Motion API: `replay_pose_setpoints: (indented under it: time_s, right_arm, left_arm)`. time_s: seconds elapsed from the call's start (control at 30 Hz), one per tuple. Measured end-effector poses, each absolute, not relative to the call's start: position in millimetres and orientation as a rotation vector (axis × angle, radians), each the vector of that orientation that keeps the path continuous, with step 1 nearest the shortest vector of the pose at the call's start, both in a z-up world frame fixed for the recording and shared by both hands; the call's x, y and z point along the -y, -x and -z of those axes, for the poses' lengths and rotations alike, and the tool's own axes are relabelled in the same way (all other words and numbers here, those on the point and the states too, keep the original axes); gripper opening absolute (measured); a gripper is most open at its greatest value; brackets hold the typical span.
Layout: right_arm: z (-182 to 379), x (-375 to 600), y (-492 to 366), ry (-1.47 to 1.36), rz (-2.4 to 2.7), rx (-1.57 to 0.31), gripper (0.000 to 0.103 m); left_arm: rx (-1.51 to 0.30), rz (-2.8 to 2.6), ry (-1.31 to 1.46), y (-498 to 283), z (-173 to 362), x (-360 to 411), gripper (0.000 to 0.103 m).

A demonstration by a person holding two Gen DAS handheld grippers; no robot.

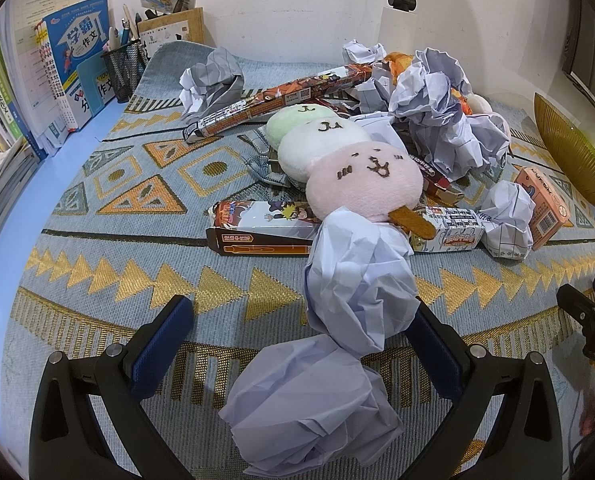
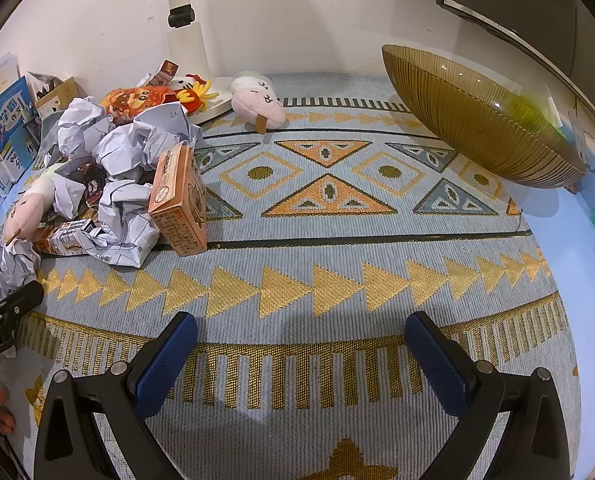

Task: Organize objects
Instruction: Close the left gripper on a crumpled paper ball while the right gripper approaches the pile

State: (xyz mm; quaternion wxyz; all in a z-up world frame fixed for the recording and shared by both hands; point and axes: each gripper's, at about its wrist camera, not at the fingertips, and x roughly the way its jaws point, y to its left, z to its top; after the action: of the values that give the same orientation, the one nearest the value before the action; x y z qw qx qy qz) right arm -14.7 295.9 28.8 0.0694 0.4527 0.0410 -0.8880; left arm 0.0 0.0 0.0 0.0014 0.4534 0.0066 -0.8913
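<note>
My left gripper (image 1: 301, 328) is open, its blue pads either side of a crumpled pale paper wad (image 1: 337, 320) lying on the patterned mat (image 1: 137, 280); the pads look apart from it. Behind it lie a three-ball dango plush (image 1: 353, 168), printed boxes (image 1: 257, 228) and more crumpled paper (image 1: 449, 120). My right gripper (image 2: 301, 340) is open and empty over bare mat (image 2: 337, 240). Left of it stand an orange box (image 2: 181, 204) and the paper pile (image 2: 129, 152). A small pink plush (image 2: 259, 100) lies at the back.
A ribbed amber bowl (image 2: 477, 120) sits tilted at the right, also in the left wrist view (image 1: 569, 148). Books (image 1: 69, 60) and a mesh pen holder (image 1: 125, 68) stand at the far left. A white lamp post (image 2: 185, 40) and orange plush toys (image 2: 149, 96) are at the back wall.
</note>
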Motion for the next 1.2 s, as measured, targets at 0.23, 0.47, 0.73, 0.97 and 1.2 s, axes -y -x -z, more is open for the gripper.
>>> replay_pose_setpoints:
  time_s: [0.23, 0.47, 0.73, 0.97, 1.2]
  right_arm:
    - [-28.8, -296.0, 14.7, -1.363, 2.673, -0.124, 0.103]
    - [-29.0, -295.4, 14.7, -1.363, 2.672, -0.123, 0.103]
    - [-29.0, -295.4, 14.6, -1.363, 2.672, -0.122, 0.103]
    - [-29.0, -295.4, 14.6, -1.364, 2.672, -0.123, 0.103]
    - [-28.4, -284.8, 15.2, -1.321, 2.596, -0.146, 0.103]
  left_arm:
    - [-0.021, 2.797, -1.423, 0.0, 0.0, -0.1, 0.103]
    - [-0.023, 2.798, -1.424, 0.0, 0.0, 0.1, 0.103]
    - [-0.019, 2.861, -1.477, -11.9, -3.8, 9.3, 0.102]
    - [0.051, 2.886, -1.509, -35.0, -2.7, 12.7, 0.102]
    - [0.059, 2.881, -1.454, -33.8, 0.4, 11.1, 0.103]
